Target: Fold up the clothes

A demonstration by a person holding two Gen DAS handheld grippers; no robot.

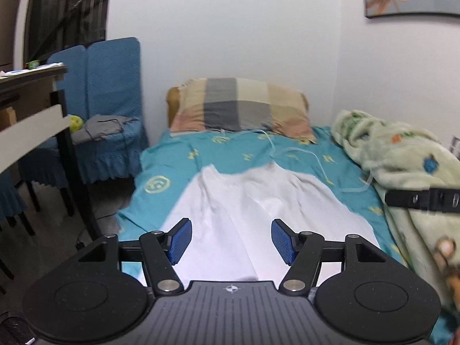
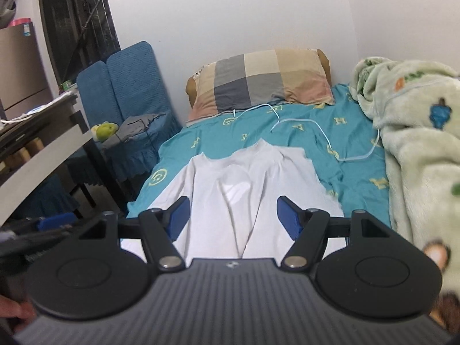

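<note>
A white garment point(image 1: 238, 210) lies spread on the teal bed sheet point(image 1: 178, 158), its far end toward the pillow, with soft creases down the middle. It also shows in the right wrist view point(image 2: 244, 189). My left gripper point(image 1: 231, 240) is open and empty, its blue pads wide apart above the near part of the garment. My right gripper point(image 2: 233, 218) is open and empty too, above the same near part. The right gripper's black arm point(image 1: 422, 199) shows at the right edge of the left wrist view.
A checked pillow point(image 1: 241, 106) lies at the head of the bed. A pale green blanket point(image 1: 402, 155) is heaped along the right side. A thin white cable point(image 2: 330, 132) loops over the sheet. Blue covered chairs point(image 1: 106, 100) and a desk point(image 1: 31, 109) stand left of the bed.
</note>
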